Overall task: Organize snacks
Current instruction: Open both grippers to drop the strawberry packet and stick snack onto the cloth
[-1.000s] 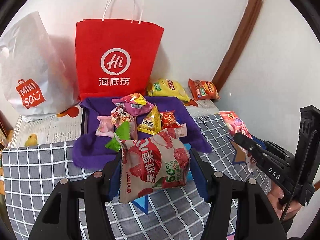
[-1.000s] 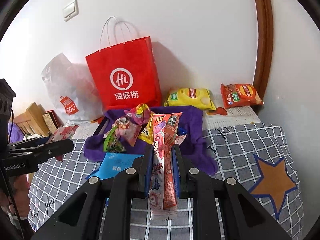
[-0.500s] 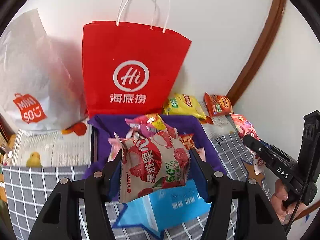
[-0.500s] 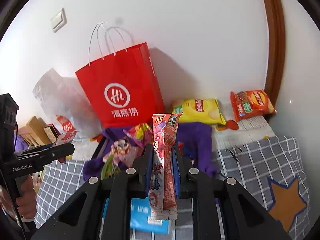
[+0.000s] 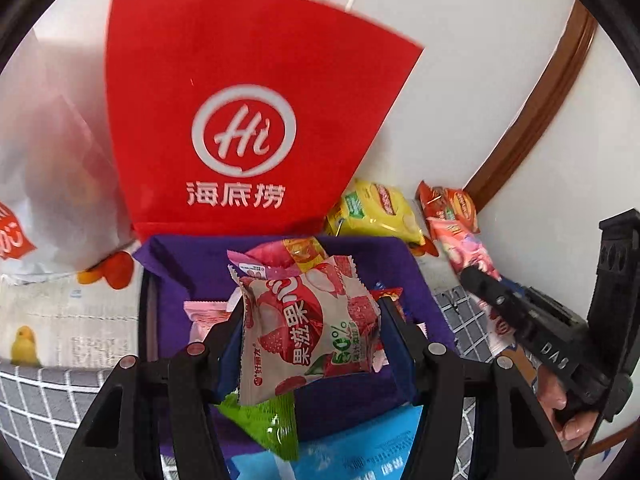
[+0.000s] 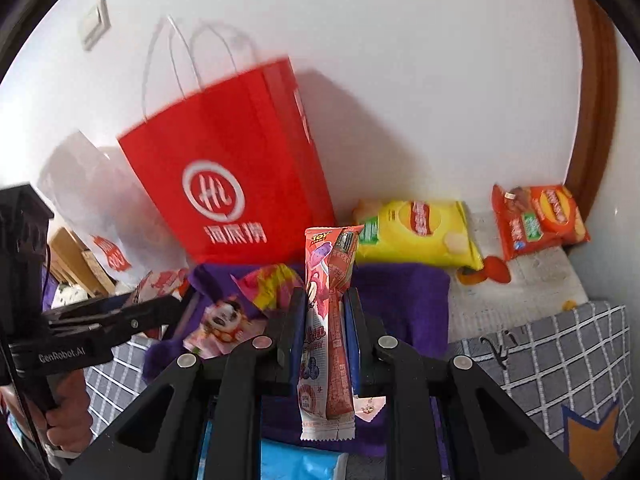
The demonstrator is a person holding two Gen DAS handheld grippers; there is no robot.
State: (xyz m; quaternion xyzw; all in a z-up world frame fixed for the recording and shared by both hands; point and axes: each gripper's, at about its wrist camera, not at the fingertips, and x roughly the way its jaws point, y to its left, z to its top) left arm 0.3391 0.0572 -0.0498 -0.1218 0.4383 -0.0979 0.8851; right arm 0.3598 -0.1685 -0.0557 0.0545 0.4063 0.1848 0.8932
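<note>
My left gripper (image 5: 310, 320) is shut on a white and red lychee snack packet (image 5: 308, 320), held above the purple cloth (image 5: 192, 268) with its pile of small snacks. My right gripper (image 6: 325, 320) is shut on a long pink and red snack stick packet (image 6: 326, 332), held upright. A red paper bag with a "Hi" logo (image 5: 244, 120) stands just behind the cloth; it also shows in the right wrist view (image 6: 228, 184). The right gripper with its packet shows at the right of the left wrist view (image 5: 480, 276); the left gripper shows at the left of the right wrist view (image 6: 160, 304).
A white Miniso bag (image 5: 40, 184) stands left of the red bag. A yellow chip bag (image 6: 416, 232) and an orange chip bag (image 6: 540, 220) lie against the wall. A blue packet (image 5: 360, 448) and a green packet (image 5: 268, 424) lie below the left gripper. A checked cloth (image 6: 552, 356) covers the surface.
Both grippers have moved forward and up toward the red bag, each still holding its packet. The red bag looms larger in both views.
</note>
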